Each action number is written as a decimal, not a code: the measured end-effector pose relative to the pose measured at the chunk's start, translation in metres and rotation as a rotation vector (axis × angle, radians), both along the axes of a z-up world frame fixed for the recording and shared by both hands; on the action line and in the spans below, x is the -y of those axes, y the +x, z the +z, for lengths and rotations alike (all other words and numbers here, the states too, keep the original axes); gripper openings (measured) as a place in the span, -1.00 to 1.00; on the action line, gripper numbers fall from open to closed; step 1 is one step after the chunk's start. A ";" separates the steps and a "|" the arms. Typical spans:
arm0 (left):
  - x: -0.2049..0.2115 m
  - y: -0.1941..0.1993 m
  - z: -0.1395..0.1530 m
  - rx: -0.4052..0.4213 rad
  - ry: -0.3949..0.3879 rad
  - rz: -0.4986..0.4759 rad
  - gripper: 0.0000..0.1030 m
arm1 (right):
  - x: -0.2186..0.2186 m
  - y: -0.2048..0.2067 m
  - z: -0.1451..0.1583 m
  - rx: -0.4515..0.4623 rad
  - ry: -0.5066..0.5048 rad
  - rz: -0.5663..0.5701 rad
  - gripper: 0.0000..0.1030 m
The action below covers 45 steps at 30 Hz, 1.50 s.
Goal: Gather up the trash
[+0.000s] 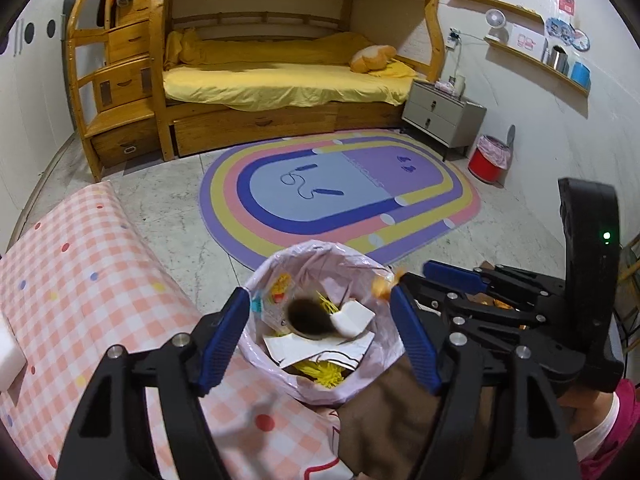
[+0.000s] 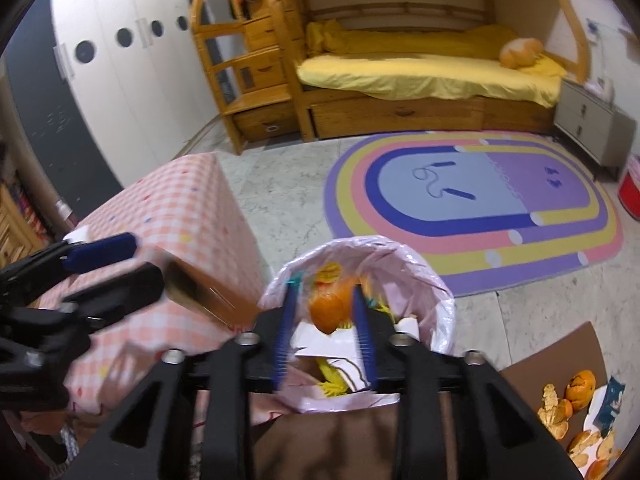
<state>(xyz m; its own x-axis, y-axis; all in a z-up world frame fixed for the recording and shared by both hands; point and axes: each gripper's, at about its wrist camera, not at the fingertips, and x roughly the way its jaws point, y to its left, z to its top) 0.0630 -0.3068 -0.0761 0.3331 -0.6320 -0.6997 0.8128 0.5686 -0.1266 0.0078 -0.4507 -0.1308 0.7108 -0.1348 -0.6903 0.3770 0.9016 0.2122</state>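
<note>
Both claws hang over the pink-lined trash bin (image 1: 320,320), which stands on the floor just beside the checked pink surface (image 1: 100,300).

The left claw (image 1: 320,340) stands wide with nothing pressed between its blue pads. A blurred dark scrap (image 1: 308,318) lies in line with the gap, over the paper and yellow shreds in the bin; whether it is falling or lying there cannot be told.

The right claw (image 2: 324,340) is narrow but not clamped. An orange peel (image 2: 328,312) sits between its pad tips, seemingly loose and on its way into the bin; contact with the pads is too blurred to confirm.

More orange peels (image 2: 576,412) lie on a brown board (image 2: 560,356) to the right of the bin, together with a torn blue wrapper (image 2: 610,400), and those look like the trash not yet collected.

The peels are probably light, curled and a little slick on the skin side, so they should be pinched across a thick curved edge, not flat on the rind. The wrapper is thin and limp; a crumpled fold gives the pads something to bite.
</note>
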 end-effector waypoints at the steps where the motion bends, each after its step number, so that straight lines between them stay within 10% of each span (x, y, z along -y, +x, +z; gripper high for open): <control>1: -0.006 0.002 0.001 -0.003 -0.005 0.012 0.38 | 0.003 -0.002 0.000 0.006 0.011 -0.012 -0.27; 22: -0.199 -0.006 0.031 0.082 0.022 0.407 0.37 | -0.129 -0.002 0.075 0.151 -0.018 0.262 -0.26; 45: -0.347 0.056 0.015 0.088 0.077 0.790 0.62 | -0.279 0.114 0.054 0.045 -0.101 0.577 0.19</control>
<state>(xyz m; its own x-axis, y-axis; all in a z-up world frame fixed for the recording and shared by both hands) 0.1188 0.0397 -0.0610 0.7184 -0.1374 -0.6820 0.1712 0.9851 -0.0181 0.1217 -0.1716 -0.0772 0.7172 0.2187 -0.6616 -0.1877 0.9750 0.1188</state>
